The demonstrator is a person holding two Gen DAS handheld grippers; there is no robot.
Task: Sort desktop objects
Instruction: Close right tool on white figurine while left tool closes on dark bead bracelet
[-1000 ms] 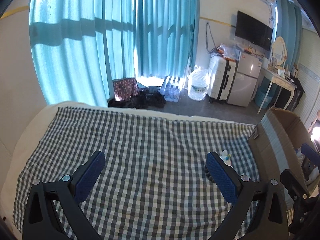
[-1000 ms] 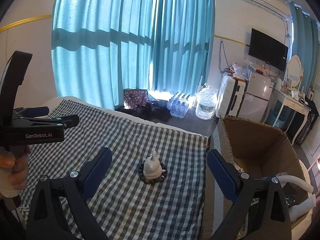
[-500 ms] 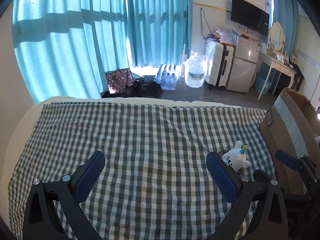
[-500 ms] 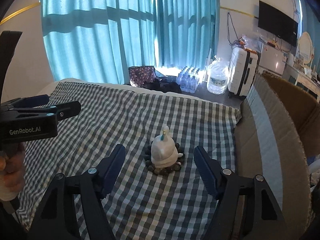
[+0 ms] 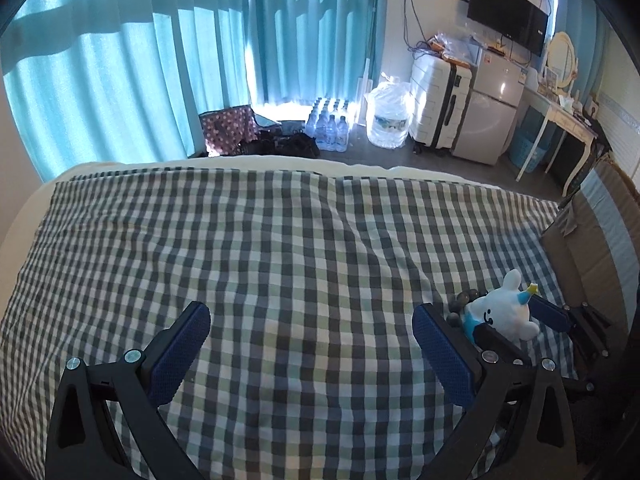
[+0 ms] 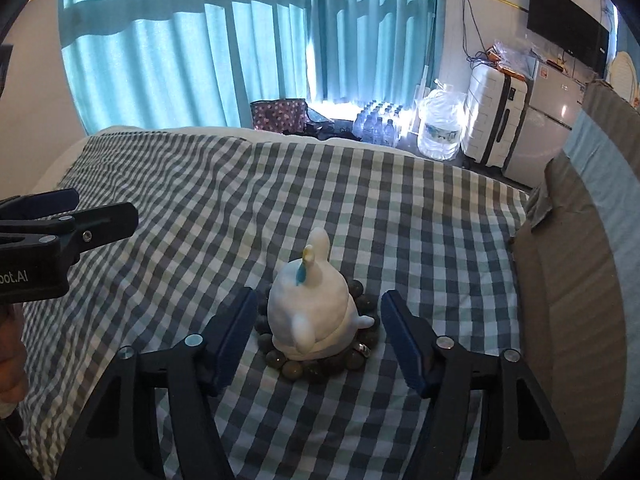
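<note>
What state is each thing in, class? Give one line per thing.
Plush toy: upright on the cloth, ringed by beads.
Bead bracelet: flat around the toy.
Right gripper: closing, pads either side of the toy, not touching.
Left gripper: open, nothing between.
Cardboard box: flap up.

Right tool [image 6: 318,338] has dropped around the plush toy [image 6: 310,312], jaws closing.

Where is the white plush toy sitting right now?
The white plush toy sits on the checked cloth inside a ring of dark beads, between the closing right gripper's pads, untouched, with the cardboard box to its right.
</note>
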